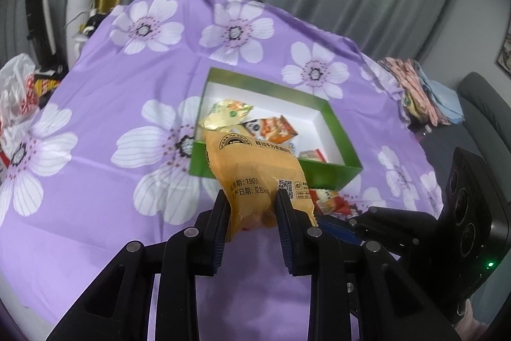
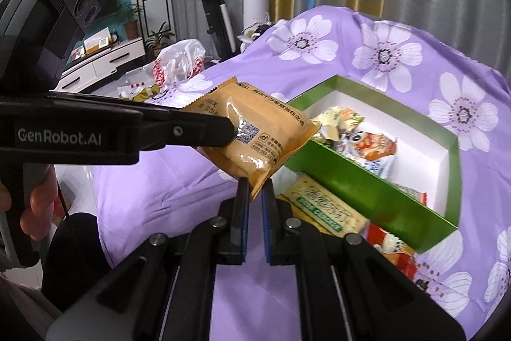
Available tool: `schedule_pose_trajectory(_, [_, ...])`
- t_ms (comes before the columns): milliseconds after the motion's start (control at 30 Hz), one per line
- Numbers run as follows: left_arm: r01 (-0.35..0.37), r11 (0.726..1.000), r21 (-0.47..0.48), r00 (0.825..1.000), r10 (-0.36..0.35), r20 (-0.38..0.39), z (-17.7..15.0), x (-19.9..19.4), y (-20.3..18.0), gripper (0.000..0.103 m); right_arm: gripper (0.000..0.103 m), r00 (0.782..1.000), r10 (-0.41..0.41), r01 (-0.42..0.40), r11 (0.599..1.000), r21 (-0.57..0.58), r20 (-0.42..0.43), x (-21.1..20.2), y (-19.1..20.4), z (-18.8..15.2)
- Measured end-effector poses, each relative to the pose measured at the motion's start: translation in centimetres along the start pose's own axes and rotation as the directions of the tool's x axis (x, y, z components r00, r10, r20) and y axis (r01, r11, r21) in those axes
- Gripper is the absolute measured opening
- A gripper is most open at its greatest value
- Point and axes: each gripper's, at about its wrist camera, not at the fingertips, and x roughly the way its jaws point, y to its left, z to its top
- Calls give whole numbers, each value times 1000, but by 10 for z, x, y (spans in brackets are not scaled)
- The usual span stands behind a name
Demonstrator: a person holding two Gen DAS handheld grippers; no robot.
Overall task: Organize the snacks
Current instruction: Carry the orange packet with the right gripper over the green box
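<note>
An orange snack packet [image 1: 255, 168] hangs in the air in front of the green box [image 1: 322, 178], held by both grippers. My left gripper [image 1: 252, 194] is shut on its lower half. My right gripper [image 2: 255, 182] is shut on the packet's [image 2: 255, 133] crimped bottom edge. In the right wrist view, the left gripper's fingers [image 2: 204, 130] come in from the left and clamp the packet's side. The green box [image 2: 357, 181] has a white inside and holds a yellow pack [image 1: 226, 114] and an orange-white pack [image 1: 274, 127]. The right gripper's body [image 1: 463, 203] shows at the right.
A yellow-green pack [image 2: 322, 206] and a red pack [image 2: 389, 245] lie on the purple flowered cloth [image 1: 111, 117] outside the box's near wall. A plastic bag [image 2: 179, 63] sits at the cloth's left edge. Folded fabric [image 1: 421, 91] is piled at the right. A hand [image 2: 35, 206] grips the left handle.
</note>
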Motion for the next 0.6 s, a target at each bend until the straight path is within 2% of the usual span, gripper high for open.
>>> schedule_pose_trajectory(600, [59,992,108,998,-57,-19,24,22,-50,29,8,994,-95,90,993,82,59,-24,-43,-5])
